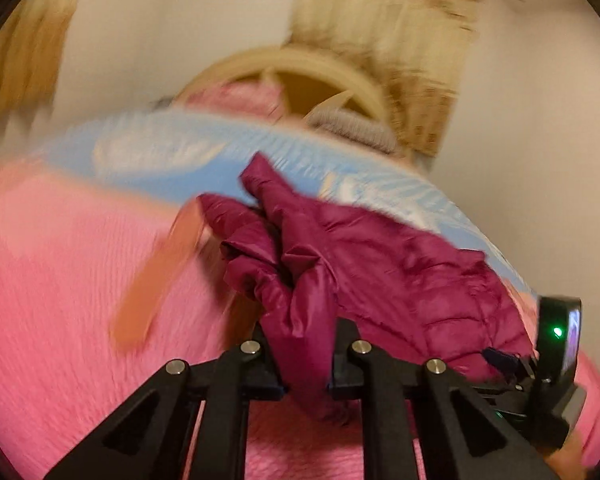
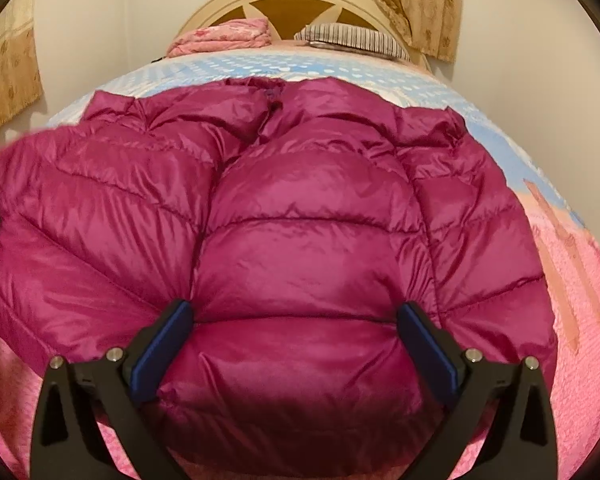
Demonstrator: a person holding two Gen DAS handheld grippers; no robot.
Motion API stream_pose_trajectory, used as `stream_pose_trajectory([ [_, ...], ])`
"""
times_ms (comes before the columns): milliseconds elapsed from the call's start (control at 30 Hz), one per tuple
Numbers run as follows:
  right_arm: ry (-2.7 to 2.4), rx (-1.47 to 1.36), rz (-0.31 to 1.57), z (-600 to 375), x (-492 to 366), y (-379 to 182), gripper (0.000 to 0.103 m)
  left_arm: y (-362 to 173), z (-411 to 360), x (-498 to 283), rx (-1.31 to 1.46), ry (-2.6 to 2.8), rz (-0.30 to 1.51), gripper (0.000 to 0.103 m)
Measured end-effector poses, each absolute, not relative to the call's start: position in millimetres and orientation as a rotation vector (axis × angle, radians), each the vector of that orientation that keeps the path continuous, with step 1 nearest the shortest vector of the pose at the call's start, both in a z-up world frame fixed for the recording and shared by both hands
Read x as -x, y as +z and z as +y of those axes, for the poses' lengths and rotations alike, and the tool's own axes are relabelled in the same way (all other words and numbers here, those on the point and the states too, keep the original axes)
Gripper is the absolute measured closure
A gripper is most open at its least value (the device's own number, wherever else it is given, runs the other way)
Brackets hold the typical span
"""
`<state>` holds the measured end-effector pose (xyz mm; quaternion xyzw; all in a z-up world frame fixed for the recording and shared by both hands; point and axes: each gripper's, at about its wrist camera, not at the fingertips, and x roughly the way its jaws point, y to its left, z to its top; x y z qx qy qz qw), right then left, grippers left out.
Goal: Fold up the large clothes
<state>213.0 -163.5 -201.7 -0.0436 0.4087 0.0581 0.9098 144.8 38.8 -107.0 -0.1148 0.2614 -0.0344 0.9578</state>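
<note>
Left gripper (image 1: 304, 344) pinches jacket (image 2: 292, 216) sleeve; right gripper (image 2: 296, 340) gapes wide, empty, over hem. Next: fold sleeve across jacket's middle.

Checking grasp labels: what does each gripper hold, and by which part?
The left gripper pinches a bunched fold of the magenta puffer jacket, apparently a sleeve end. The right gripper is open, straddling its hem.
</note>
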Motion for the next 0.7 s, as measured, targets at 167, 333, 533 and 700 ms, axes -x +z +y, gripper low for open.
stream_pose_trajectory([
  [167,0.114,0.012,0.747,-194.9,-191.6,-165.0,0.0,-65.1,-4.8,-146.5,0.065,-0.156,0.448,0.09],
  [333,0.025,-0.064,0.708,-250.1,-186.7,-139.6,0.0,-42.0,-60.0,-155.4,-0.066,-0.279,0.405,0.09],
  [533,-0.116,-0.138,0.725,-323.1,-186.9,-144.1,0.0,-48.8,-133.2,-161.7,-0.213,-0.432,0.418,0.09],
  [700,-0.192,-0.193,0.747,-363.2,-176.1,-156.8,0.0,-82.4,-190.8,-170.2,-0.321,-0.518,0.477,0.09],
])
